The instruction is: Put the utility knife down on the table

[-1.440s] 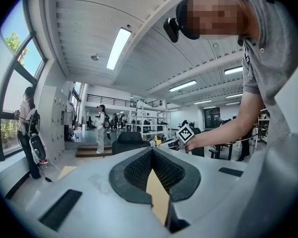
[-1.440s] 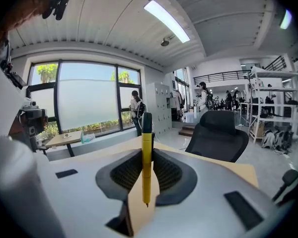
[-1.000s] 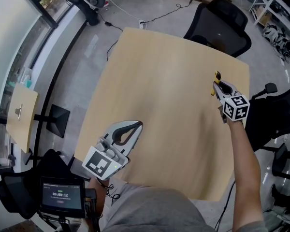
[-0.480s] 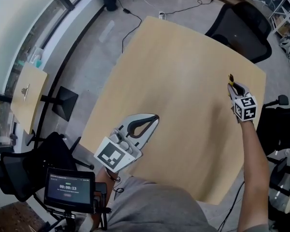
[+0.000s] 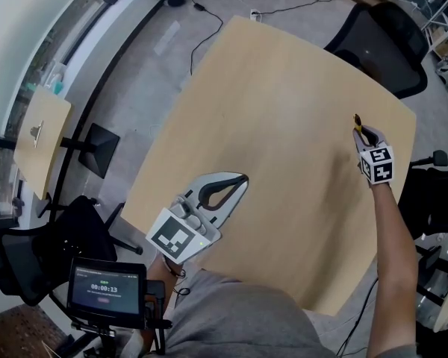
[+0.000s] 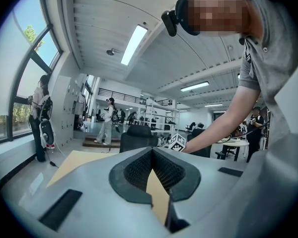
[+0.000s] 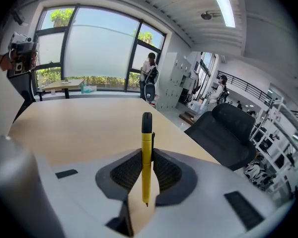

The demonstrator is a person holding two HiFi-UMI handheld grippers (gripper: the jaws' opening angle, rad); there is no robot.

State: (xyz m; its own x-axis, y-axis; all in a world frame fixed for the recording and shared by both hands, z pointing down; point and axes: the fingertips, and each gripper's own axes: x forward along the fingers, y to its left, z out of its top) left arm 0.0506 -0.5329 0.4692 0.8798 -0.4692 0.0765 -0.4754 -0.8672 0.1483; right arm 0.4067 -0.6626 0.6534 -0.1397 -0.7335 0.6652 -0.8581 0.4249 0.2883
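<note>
**Swung camera, steady hand: knife held over the table, not yet down**

Head view: shifts the whole scene rightward against a second ago. Leaves the right gripper (image 5: 362, 130) in much the same place near the right edge of the table (image 5: 284, 88); any real travel of the hand is perhaps too slight to separate from the camera's own swing. Shows the utility knife (image 5: 357, 119), yellow with a dark end, poking out beyond the jaws over bare wood. Puts the left gripper (image 5: 239, 181) by the near edge, well apart from the knife and playing no part.

Left gripper view: looks level across the room, past a stretched-out arm. Has the jaws pressed together at their tips, with nothing between them.

Right gripper view: has the pads pinching the knife at about mid-length. Stands it upright across the jaws, dark end up and thin end down, with the tabletop running away beyond. Not lying on the wood in any sense yet.

Step in hand, as a judgement: the carry is over, and the hand is picking the spot before the set-down.

Next move calls for:
- lowering the hand and tipping it so the knife's length meets the wood rather than its thin end
- spreading the jaws only once the knife rests there
- backing straight off without dragging it
- staying in from the edge, close by on the right
</note>
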